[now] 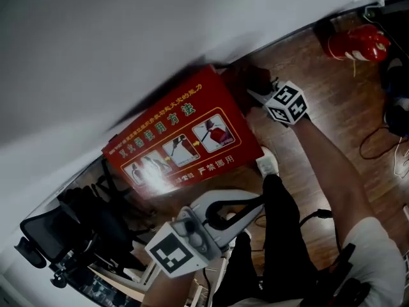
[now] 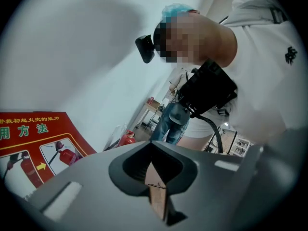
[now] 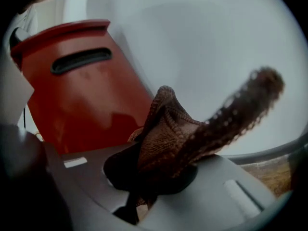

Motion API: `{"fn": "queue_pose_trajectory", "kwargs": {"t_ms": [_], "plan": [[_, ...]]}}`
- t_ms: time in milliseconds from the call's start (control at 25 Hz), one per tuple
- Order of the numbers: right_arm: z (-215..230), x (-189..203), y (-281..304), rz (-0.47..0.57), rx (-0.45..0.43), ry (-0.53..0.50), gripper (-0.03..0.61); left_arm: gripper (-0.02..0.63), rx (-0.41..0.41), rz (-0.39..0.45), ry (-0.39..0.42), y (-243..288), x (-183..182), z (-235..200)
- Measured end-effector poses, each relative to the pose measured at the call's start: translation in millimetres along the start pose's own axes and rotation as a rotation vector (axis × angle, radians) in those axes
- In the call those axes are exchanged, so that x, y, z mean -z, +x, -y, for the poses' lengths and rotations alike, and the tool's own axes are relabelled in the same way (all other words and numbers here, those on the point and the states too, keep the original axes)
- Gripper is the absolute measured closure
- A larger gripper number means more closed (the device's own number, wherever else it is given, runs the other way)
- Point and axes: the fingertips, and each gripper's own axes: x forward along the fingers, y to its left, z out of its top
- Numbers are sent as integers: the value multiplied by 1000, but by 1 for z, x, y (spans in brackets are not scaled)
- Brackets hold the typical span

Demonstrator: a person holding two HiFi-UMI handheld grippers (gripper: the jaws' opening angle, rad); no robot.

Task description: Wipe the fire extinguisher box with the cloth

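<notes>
The red fire extinguisher box [image 1: 185, 133] stands against the white wall, its printed instruction panel facing me. My right gripper [image 1: 257, 87] is at the box's right end, shut on a brown knitted cloth [image 3: 175, 134] that bunches out past its jaws. In the right gripper view the box's red side [image 3: 82, 105] with its dark handle slot [image 3: 81, 60] is close ahead. My left gripper [image 1: 238, 211] hangs low in front of the box, apart from it. It is tilted up toward the person, jaws shut [image 2: 157, 191] with nothing between them. The box panel [image 2: 33, 143] shows at that view's left.
A red fire extinguisher [image 1: 358, 43] lies on the wooden floor at the far right, with cables [image 1: 377, 146] near it. A black office chair [image 1: 70, 235] stands at the lower left. The person's leg and white shoe [image 1: 268, 162] are just in front of the box.
</notes>
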Motion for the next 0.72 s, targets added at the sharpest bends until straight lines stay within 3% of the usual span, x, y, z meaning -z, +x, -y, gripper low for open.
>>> {"fn": "queue_pose_trajectory", "kwargs": {"t_ms": [240,480,720], "plan": [[54,71,54,-96,90,25,537,615,10,-18,-8,-2,27,-11],[86,143,83,-295,139,9,537,615,34,-14,-5,-6,46,-12],[68,131,47,-323,170,-56,537,615,22,-3,-13,-17,50,-5]]}}
